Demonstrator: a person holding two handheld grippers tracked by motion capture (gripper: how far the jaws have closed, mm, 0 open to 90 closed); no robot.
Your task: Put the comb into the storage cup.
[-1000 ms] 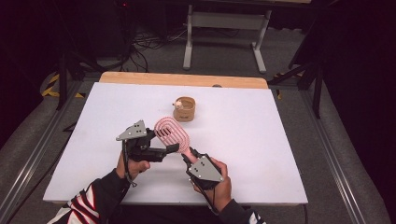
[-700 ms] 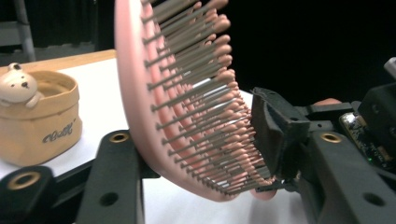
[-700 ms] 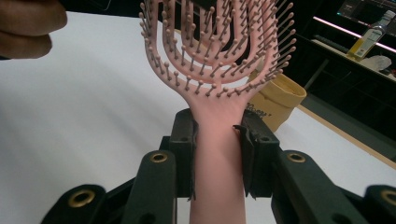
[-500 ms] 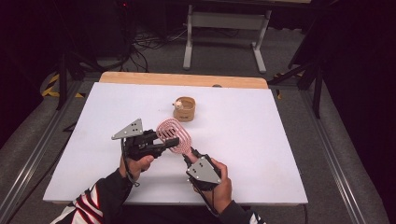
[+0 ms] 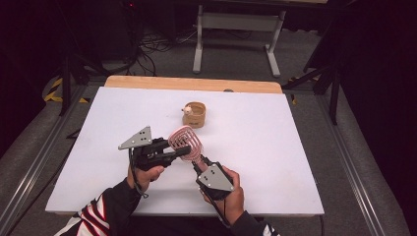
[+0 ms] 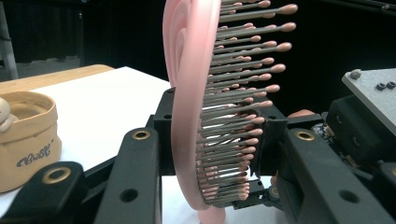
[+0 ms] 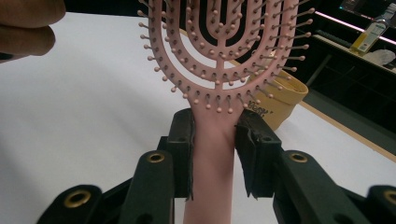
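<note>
Above the white table (image 5: 275, 147), near a tan pouch (image 5: 195, 114), the pink hairbrush (image 5: 186, 142) is held up, its handle clamped in the right gripper (image 7: 214, 154) while the left gripper (image 6: 219, 154), fingers just closing, grasps its bristled head.

The pink vented hairbrush (image 5: 186, 142) with ball-tipped grey bristles is held above the white table (image 5: 275, 147), handle low, head raised.

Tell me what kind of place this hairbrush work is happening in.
Probably a lab or recording studio rather than a home. A plain white table stands on grey carpet with dark surroundings, loose cables lie on the floor behind it, and a metal stand rises beyond the table's far edge.
</note>
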